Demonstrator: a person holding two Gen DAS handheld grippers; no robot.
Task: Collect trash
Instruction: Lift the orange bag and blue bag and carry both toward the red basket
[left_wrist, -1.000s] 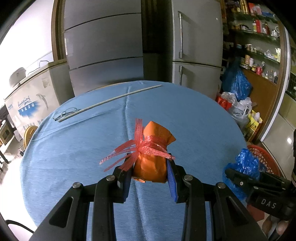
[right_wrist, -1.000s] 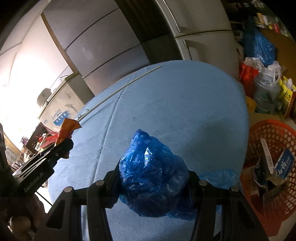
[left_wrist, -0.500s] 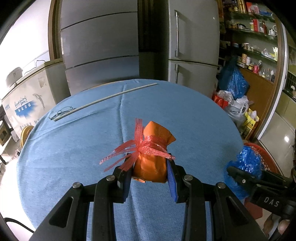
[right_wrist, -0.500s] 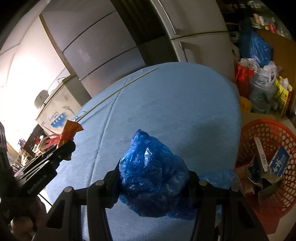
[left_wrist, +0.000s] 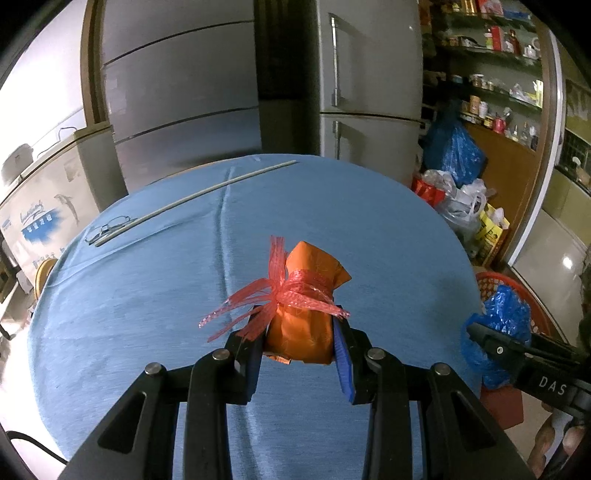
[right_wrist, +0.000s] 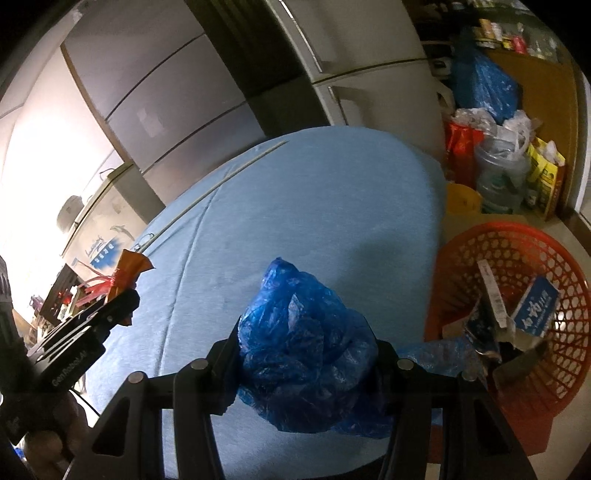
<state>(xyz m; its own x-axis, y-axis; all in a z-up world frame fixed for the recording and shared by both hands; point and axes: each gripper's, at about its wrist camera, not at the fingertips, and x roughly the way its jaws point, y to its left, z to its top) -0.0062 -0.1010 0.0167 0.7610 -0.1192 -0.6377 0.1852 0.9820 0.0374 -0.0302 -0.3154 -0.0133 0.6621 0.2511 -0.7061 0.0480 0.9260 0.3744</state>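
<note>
Left gripper (left_wrist: 298, 341) clamps orange packet (left_wrist: 304, 321) tied with red mesh ribbon, pads at lower body. Right gripper (right_wrist: 306, 363) pinches crumpled blue plastic bag (right_wrist: 299, 350); likely light, soft, slippery. Red basket (right_wrist: 554, 387) right of it, below table edge.
</note>
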